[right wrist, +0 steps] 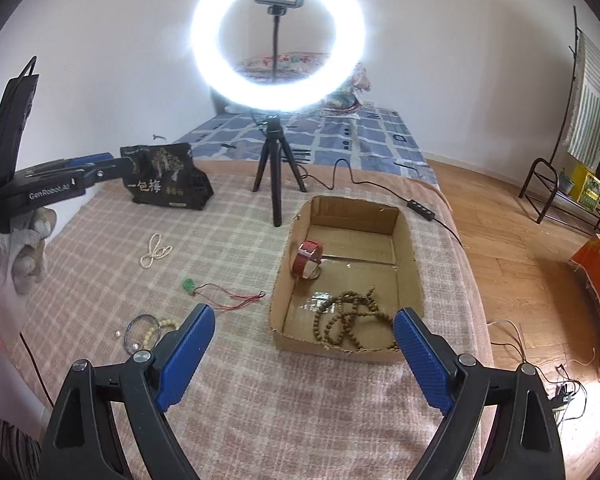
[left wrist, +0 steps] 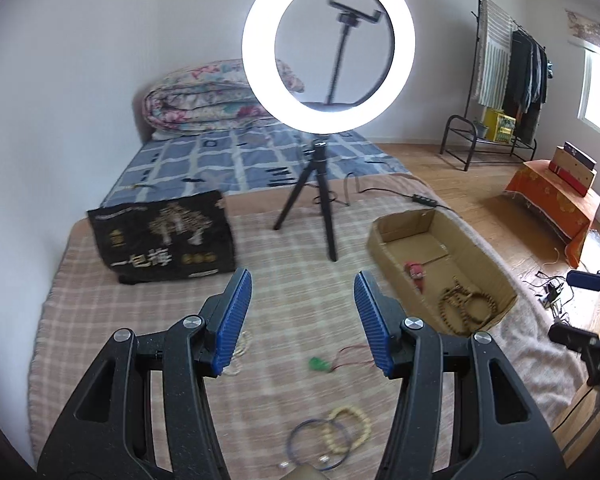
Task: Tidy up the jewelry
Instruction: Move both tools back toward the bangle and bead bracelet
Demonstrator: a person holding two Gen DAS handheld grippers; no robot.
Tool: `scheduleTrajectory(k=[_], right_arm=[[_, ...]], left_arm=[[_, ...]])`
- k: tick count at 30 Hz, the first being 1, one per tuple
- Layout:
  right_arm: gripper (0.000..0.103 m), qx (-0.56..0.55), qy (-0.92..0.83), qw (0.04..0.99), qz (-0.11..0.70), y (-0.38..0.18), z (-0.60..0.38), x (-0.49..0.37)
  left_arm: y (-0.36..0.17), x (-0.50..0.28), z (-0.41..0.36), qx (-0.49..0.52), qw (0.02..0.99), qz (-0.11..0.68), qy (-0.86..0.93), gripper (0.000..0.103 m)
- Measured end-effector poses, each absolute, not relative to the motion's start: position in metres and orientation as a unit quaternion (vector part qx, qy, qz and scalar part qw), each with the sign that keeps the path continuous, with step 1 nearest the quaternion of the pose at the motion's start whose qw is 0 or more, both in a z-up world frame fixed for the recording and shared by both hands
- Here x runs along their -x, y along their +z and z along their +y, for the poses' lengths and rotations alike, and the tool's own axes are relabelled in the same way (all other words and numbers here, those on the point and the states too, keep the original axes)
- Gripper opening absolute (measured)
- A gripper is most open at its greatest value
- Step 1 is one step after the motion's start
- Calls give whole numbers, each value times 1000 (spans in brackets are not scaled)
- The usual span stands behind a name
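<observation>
An open cardboard box [right wrist: 406, 236] [left wrist: 382, 236] lies on the checked blanket and holds a red watch [right wrist: 309, 261] [left wrist: 415, 271] and a brown bead necklace [right wrist: 350, 318] [left wrist: 466, 304]. On the blanket to its left lie a green pendant on a red cord [right wrist: 189, 284] [left wrist: 319, 364], a pearl string [right wrist: 155, 250], a cream bead bracelet [left wrist: 350, 428] [right wrist: 156, 330] and a thin bangle [left wrist: 316, 442] [right wrist: 140, 330]. My left gripper [left wrist: 303, 280] is open and empty above the blanket. My right gripper [right wrist: 304, 316] is open and empty, near the box's front edge.
A ring light on a tripod [right wrist: 277, 128] [left wrist: 320, 184] stands behind the box, its cable [right wrist: 420, 204] running right. A black printed bag [right wrist: 164, 182] [left wrist: 164, 236] stands at the back left. The blanket's right edge drops to a wooden floor [right wrist: 520, 248].
</observation>
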State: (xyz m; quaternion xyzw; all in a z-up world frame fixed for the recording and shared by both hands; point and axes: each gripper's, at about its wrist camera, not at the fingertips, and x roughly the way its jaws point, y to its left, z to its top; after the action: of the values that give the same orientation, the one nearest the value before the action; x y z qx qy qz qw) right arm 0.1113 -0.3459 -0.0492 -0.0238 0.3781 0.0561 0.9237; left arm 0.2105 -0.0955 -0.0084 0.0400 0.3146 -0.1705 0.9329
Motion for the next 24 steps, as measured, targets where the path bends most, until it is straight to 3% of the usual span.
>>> scheduleTrajectory(k=[13,16,24], right_arm=[[92,24,116,898,423,-88,-306,-126],[83,17,129,888,441,-101,-299,-132],[71,15,164,864,476,-132,-273,-145]], left_arm=[[-86,-191,-31,-41,903,395,-163,55],[-104,-185,-32,-46,892,415,-175,55],[-137,-182,-45,-54,870,446,-203,55]])
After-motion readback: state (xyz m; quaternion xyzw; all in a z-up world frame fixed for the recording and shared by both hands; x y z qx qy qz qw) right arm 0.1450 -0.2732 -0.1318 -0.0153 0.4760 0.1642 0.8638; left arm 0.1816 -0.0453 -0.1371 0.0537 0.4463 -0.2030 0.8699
